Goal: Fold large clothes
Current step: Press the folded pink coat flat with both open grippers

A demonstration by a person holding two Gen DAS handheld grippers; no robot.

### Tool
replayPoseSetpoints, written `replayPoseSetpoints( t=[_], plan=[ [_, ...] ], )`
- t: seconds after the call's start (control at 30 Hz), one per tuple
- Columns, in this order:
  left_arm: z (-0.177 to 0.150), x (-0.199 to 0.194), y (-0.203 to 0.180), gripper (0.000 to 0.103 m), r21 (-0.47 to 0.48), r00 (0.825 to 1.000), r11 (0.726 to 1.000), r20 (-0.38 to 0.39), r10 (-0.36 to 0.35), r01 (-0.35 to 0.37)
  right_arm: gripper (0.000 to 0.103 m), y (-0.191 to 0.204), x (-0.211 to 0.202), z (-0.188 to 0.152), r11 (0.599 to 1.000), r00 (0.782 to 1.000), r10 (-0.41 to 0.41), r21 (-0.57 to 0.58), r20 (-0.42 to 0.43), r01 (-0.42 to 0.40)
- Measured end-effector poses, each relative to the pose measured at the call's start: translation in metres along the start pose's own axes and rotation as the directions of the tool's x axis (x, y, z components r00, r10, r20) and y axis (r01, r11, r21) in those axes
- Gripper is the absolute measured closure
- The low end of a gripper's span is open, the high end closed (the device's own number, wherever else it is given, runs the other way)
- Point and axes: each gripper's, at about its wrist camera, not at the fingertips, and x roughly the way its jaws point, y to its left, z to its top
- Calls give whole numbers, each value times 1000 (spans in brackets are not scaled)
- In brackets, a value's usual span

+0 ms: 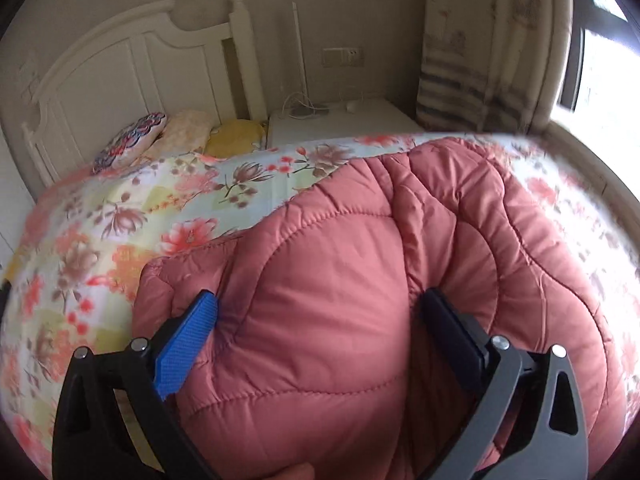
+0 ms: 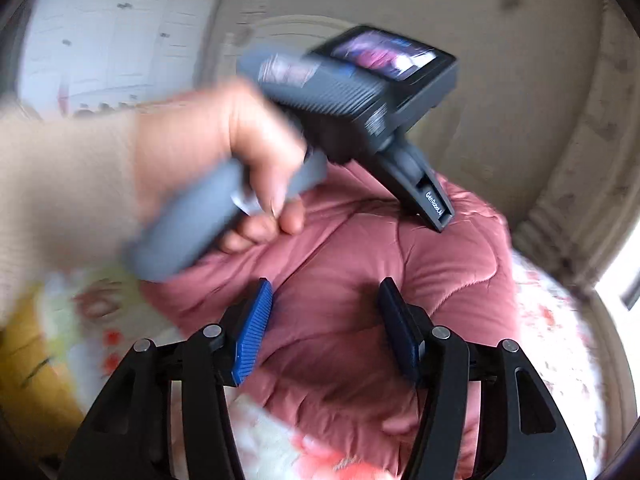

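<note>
We see the pink quilted coat (image 1: 360, 280) on the floral bedspread (image 1: 120, 220). Left gripper (image 1: 320, 304) stands wide, a fat bulge of coat filling the gap, both pads dug into the fabric: gripping it. Right gripper (image 2: 326, 292) is half open above the coat; padding shows between the fingers, contact unclear, so we call it open. Left hand (image 2: 224, 160) and its handle cover the coat's far part in the right view, badly blurred. Coat's near edge is cut off.
</note>
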Motion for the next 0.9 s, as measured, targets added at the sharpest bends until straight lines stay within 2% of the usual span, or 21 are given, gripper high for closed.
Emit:
replayPoseSetpoints(
  t=[0.07, 0.17, 0.23, 0.3, 0.33, 0.37, 0.4, 0.47, 0.53, 0.6, 0.63, 0.7, 0.77, 0.9],
  plan=[
    [-1, -4, 1, 2, 10, 1000, 1000, 18, 13, -13, 46, -17, -16, 1, 995, 995, 88, 43, 39, -90],
    [-5, -4, 4, 2, -6, 999, 1000, 45, -1, 2, 47, -62, -31, 5, 985, 992, 65, 151, 106, -80],
    [-8, -6, 9, 2, -28, 998, 999, 65, -13, 15, 50, -95, -33, 5, 964, 989, 45, 253, 138, -80],
    [-9, -8, 11, 2, -37, 997, 999, 75, -20, 23, 55, -116, -17, -2, 943, 991, 94, 310, 94, -118],
    [-10, -9, 12, 2, -38, 996, 999, 82, -29, 32, 55, -116, -5, -7, 941, 989, 137, 304, 49, -146],
    [-11, -10, 13, 2, -42, 995, 998, 89, -42, 46, 55, -112, 5, -13, 951, 990, 142, 273, 19, -142],
    [-12, -10, 14, 2, -45, 995, 998, 91, -49, 53, 55, -102, 10, -19, 970, 994, 104, 219, 16, -105],
    [-14, -10, 16, 2, -52, 994, 997, 93, -57, 62, 55, -100, 13, -22, 976, 996, 84, 202, 16, -86],
    [-14, -9, 19, 2, -65, 994, 995, 89, -67, 73, 55, -105, 12, -14, 972, 993, 116, 207, -16, -110],
    [-13, -7, 23, 2, -84, 994, 993, 80, -79, 86, 55, -123, 5, 4, 954, 982, 188, 241, -21, -177],
    [-13, -6, 25, 2, -95, 993, 991, 78, -91, 98, 55, -136, 1, 13, 950, 982, 188, 253, 1, -182],
    [-14, -5, 30, 2, -113, 991, 987, 79, -109, 117, 55, -164, 1, 32, 952, 990, 137, 271, 38, -142],
    [-14, -5, 31, 2, -118, 991, 986, 84, -108, 118, 55, -198, 18, 51, 945, 994, 95, 309, 51, -106],
    [-15, -6, 29, 2, -109, 992, 989, 86, -88, 97, 55, -239, 79, 66, 908, 990, 143, 399, 1, -132]
  ],
)
